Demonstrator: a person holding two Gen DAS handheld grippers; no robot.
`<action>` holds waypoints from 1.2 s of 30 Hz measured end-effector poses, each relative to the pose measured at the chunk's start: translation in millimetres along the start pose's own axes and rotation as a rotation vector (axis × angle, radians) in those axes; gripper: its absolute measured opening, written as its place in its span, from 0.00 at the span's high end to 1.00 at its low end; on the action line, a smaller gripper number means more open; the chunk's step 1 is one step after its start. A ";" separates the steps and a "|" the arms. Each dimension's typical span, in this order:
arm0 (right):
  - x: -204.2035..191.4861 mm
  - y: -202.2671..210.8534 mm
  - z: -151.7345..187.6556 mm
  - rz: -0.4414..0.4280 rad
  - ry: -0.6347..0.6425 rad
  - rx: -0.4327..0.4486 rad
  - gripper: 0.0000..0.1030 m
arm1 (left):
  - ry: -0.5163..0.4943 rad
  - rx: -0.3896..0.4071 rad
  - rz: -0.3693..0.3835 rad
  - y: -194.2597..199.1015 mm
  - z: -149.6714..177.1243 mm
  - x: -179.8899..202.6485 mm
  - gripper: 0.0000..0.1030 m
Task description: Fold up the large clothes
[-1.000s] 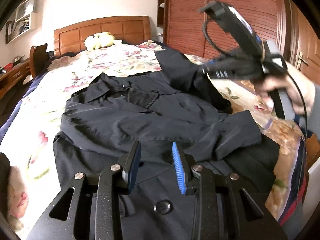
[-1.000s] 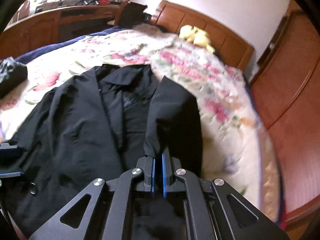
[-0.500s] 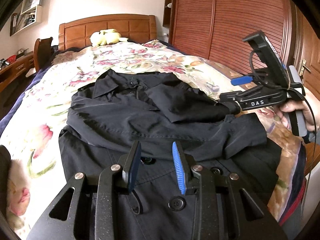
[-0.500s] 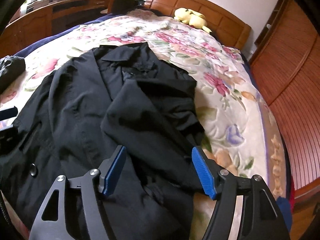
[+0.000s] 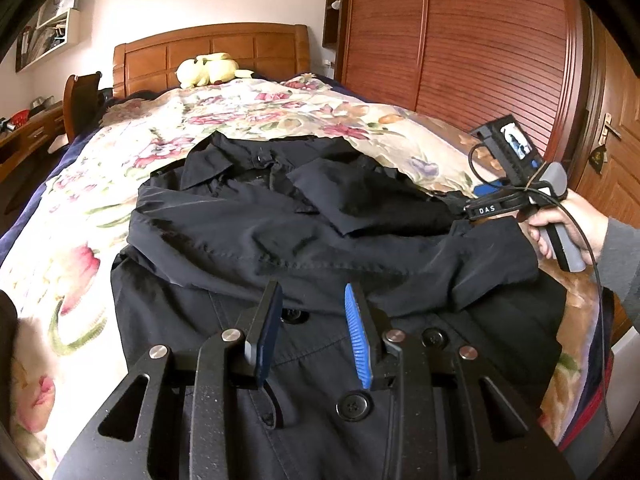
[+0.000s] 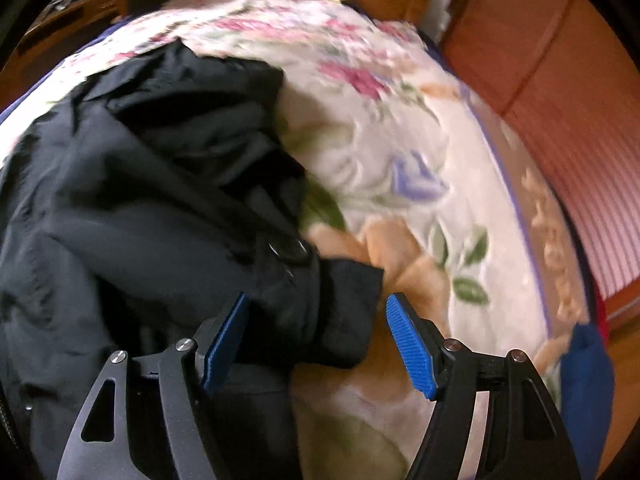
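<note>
My left tongs [image 5: 312,332] hover over the lower front of the black, buttoned, long coat [image 5: 280,240]; their jaws stand partly apart with nothing between the blue pads, so they grip nothing. My right tongs [image 6: 316,340] are opening; a dark cuff-like fold of the coat lies between their pads, and neither pad presses on it.

The left wrist view gives the whole layout: the coat lies front-up on the floral bedspread [image 5: 60,280] of the wooden bed, collar toward the wooden headboard [image 5: 208,56]; one sleeve is folded across the chest, and a second sleeve lies crosswise below it; large black buttons [image 5: 354,406] show on the lower front; a yellow plush toy [image 5: 208,70] sits at the headboard; a red-brown slatted wardrobe [image 5: 460,40] stands to the right. That view also shows my right hand [image 5: 560,224] holding the right tongs from outside, at the coat's right edge.

The right wrist view is blurred; it shows what the left cannot: the coat's right edge [image 6: 160,200] from close by, bunched and creased, with the bedspread [image 6: 400,160] bare just beside it, and a blue cloth [image 6: 584,380] at the bed's edge.

The coat's fabric is matt, thin and wrinkled.
</note>
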State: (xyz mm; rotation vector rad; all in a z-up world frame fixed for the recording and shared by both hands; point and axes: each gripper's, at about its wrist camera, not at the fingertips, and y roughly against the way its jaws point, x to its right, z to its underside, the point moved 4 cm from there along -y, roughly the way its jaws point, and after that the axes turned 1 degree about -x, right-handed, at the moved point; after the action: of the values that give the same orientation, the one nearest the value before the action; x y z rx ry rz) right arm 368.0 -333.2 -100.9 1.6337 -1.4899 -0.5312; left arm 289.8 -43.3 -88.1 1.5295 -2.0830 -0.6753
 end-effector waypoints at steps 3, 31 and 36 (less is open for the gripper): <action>2.1 -19.2 8.7 -0.050 -0.045 -0.064 0.26 | -0.002 -0.005 0.002 -3.3 0.8 0.8 0.68; -88.6 162.0 -48.7 -0.169 0.156 0.339 0.88 | 0.019 0.033 -0.013 23.5 -9.0 -29.1 0.68; -138.9 182.4 -32.4 -0.262 0.237 0.372 0.88 | 0.040 0.055 -0.045 38.3 -12.8 -51.4 0.68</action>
State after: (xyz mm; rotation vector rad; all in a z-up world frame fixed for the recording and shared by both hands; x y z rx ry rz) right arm 256.0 -180.2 32.0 2.1194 -1.2575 -0.1930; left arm 283.8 14.5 -58.1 1.6107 -2.0597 -0.6032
